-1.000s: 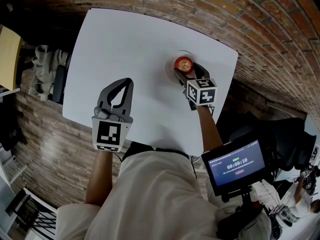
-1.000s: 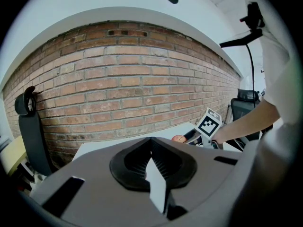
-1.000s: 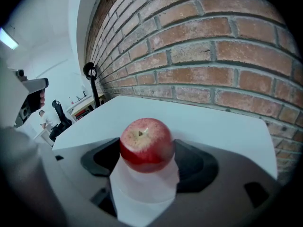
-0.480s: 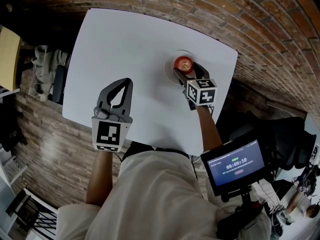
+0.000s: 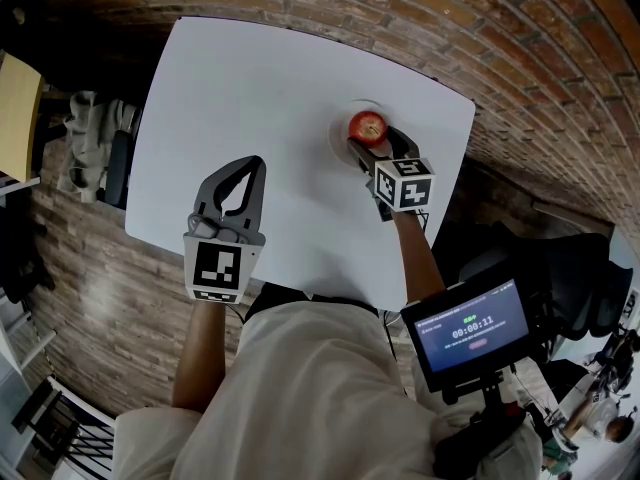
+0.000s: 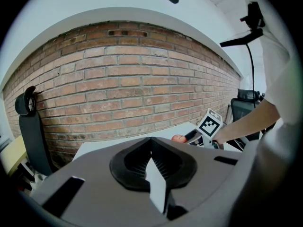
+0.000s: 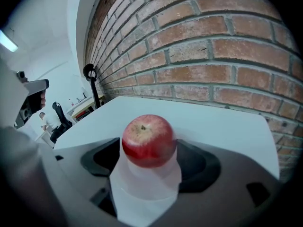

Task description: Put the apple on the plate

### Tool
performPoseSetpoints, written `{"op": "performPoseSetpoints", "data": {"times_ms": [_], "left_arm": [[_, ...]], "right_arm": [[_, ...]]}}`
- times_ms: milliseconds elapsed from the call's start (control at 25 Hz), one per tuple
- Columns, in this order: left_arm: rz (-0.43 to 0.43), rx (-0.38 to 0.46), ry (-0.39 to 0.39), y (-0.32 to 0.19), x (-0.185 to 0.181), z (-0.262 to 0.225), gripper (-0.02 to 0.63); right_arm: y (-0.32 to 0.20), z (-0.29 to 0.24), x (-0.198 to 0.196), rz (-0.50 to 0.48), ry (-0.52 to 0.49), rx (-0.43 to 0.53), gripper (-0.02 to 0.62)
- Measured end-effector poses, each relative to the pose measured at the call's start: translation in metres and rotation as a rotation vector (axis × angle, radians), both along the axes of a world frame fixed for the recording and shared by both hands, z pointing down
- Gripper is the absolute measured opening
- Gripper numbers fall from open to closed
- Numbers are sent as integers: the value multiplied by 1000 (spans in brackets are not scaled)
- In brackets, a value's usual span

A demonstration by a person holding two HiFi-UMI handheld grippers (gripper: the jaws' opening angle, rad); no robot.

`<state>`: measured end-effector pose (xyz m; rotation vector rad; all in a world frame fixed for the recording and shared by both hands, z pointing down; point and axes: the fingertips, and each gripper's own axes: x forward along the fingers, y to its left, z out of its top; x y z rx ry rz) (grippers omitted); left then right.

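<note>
Right claw (image 7: 149,144): spread, with the apple (image 7: 149,140) sitting in its mouth between the two dark pads (image 7: 102,161). Pad edges lie very close to the fruit's sides; contact cannot be confirmed. Apple red, stem end up.

Head view: apple (image 5: 367,126) rests on a small white plate (image 5: 337,136) near the far right side of the white worktop (image 5: 260,78), and the right claw (image 5: 372,146) reaches onto the plate from the near side.

Left claw (image 6: 151,143): pressed together, nothing between the pads. It hangs over the near left part of the worktop (image 5: 256,164), well apart from the plate.

Beyond: brick wall (image 7: 213,70) behind the worktop's far edge. Small screen (image 5: 470,333) at the person's right.
</note>
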<state>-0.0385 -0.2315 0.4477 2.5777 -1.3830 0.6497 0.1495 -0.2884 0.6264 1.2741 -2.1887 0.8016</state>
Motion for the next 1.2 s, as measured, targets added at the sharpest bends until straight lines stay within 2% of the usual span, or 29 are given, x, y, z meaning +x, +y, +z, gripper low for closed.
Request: {"op": "performPoseSetpoints", "data": {"times_ms": [1200], "left_arm": [[14, 13, -3, 2, 1, -3, 5]], "right_arm": [[7, -6, 12, 40, 29, 14, 359]]}}
